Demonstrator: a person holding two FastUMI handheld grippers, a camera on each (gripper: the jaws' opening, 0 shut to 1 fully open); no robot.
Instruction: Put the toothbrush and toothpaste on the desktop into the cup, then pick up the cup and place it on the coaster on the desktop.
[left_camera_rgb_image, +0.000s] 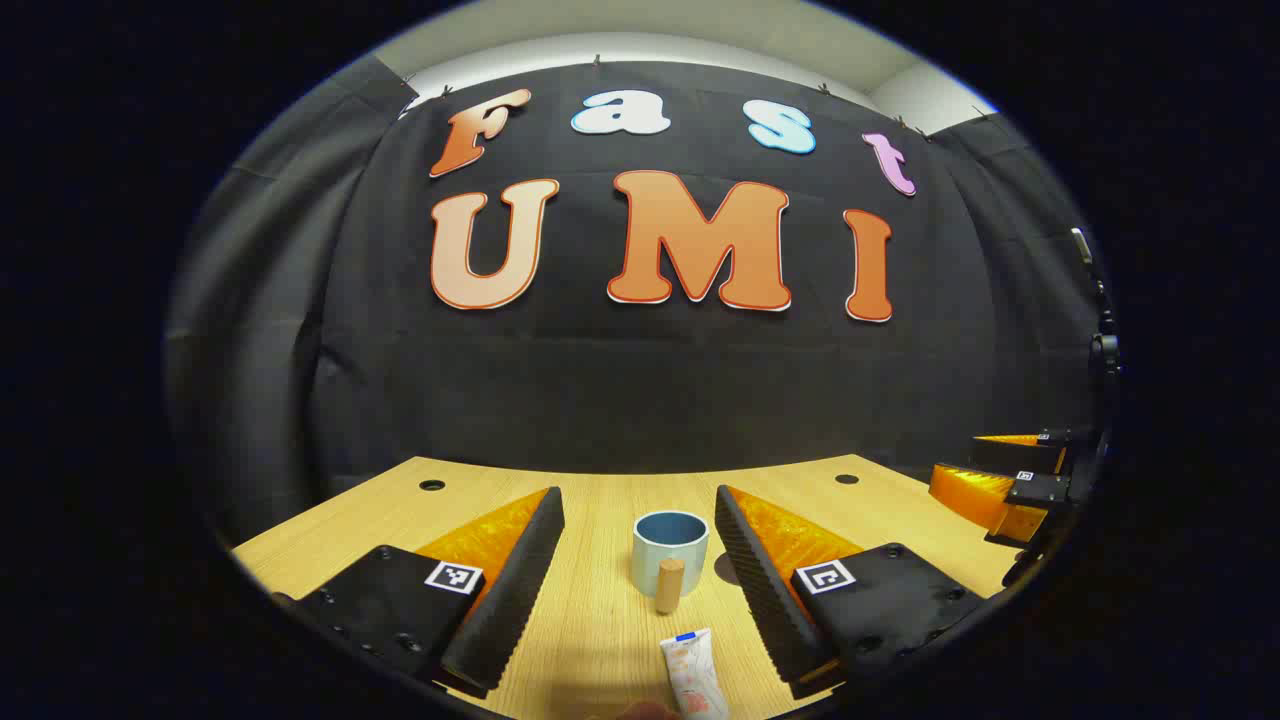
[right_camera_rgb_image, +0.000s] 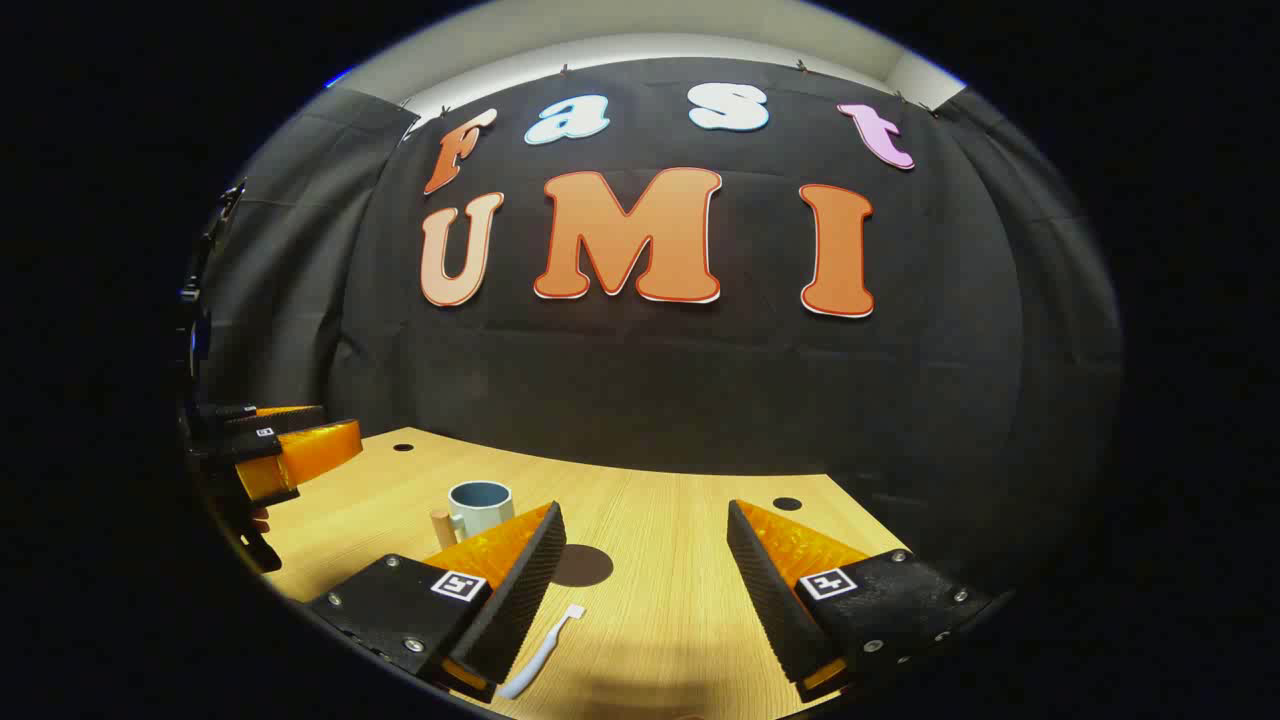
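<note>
Left gripper view: your left gripper (left_camera_rgb_image: 640, 560), fingers wide and empty; toothpaste (left_camera_rgb_image: 692, 675) lies nearer you than the cup (left_camera_rgb_image: 670, 550).

Right gripper view: your right gripper (right_camera_rgb_image: 645, 570), wide and empty; toothbrush (right_camera_rgb_image: 543, 650) lies nearer you than the cup, coaster (right_camera_rgb_image: 583, 565) beside it. Risk: a flat toothbrush may slip the pads.

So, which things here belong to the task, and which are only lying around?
Task things: cup, toothpaste, toothbrush, coaster, desktop.

Only around: holes in the desktop. Both tools are open, holding nothing.
</note>
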